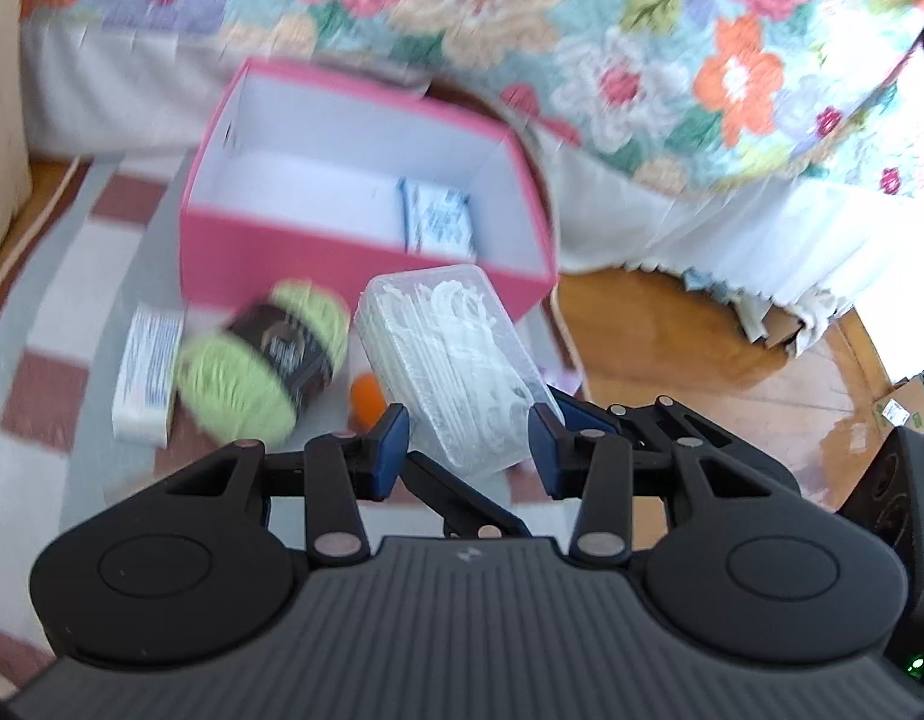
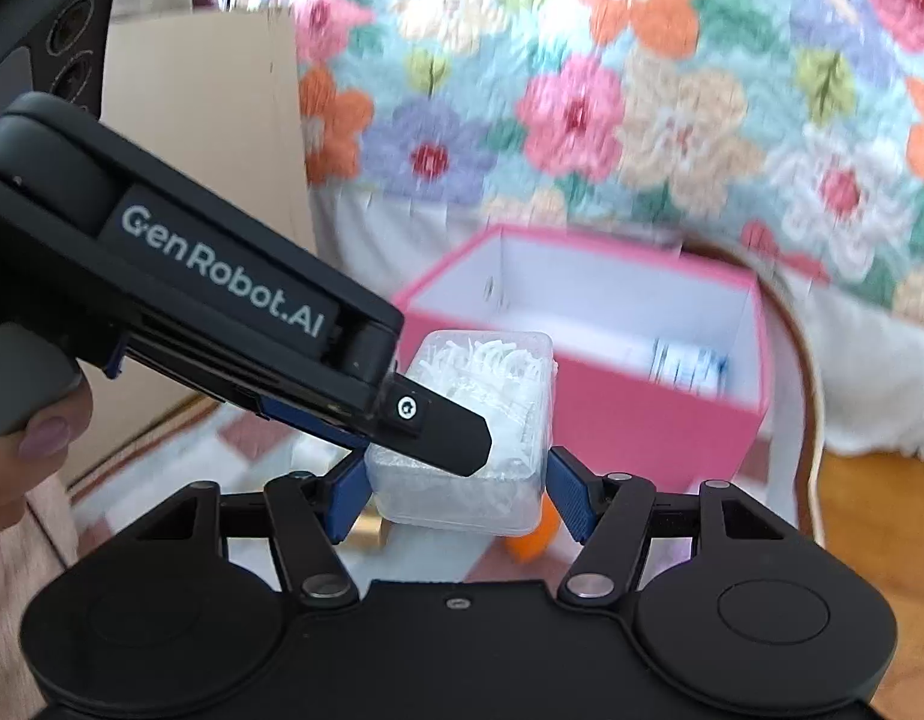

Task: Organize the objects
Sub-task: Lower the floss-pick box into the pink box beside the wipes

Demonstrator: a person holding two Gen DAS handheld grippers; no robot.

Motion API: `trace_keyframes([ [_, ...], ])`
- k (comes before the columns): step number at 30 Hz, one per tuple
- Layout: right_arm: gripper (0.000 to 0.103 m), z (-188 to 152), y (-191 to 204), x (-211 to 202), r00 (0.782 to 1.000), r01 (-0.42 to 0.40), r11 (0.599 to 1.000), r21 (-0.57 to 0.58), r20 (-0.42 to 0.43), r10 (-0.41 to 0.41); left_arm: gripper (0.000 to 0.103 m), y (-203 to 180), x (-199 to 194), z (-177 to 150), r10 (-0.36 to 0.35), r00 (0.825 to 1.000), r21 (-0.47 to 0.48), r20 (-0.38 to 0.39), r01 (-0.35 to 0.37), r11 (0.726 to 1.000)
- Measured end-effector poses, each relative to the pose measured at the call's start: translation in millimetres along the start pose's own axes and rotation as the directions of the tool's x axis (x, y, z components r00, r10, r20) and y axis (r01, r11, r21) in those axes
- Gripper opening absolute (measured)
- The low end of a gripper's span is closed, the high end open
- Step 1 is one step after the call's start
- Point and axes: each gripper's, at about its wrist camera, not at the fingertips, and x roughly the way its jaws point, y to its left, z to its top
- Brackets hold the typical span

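While right gripper (image 2: 456, 492) clamps floss-pick box (image 2: 462, 480), pink box (image 2: 642, 420) near.

A floral quilt (image 1: 582, 30) is hanging over the bed's edge, with a white bed skirt (image 1: 702, 222) falling beneath it to the wooden floor (image 1: 672, 348). A checked rug (image 1: 60, 312) is lying on that floor, and a cardboard panel (image 2: 222, 120) is standing at the bed's left end.
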Motion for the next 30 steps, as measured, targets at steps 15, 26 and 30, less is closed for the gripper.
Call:
trace_keyframes([
  [15,0.068,87.6,-75.9,98.2,0.999,0.053,0.994,0.091,-0.001,-0.053,0.041,10.4,75.0,132.0,-0.001,1.000,-0.026,0.010,0.002,1.000],
  [26,0.068,88.5,-143.5,222.1,0.962,0.059,0.951,0.304,-0.271,0.027,0.041,67.9,198.7,186.5,0.012,0.990,-0.193,-0.138,-0.039,0.980],
  [30,0.068,84.8,-143.6,250.4,0.940,0.083,0.962,0.262,-0.340,0.012,0.041,76.8,227.9,188.7,0.048,0.983,-0.210,-0.175,-0.085,0.974],
])
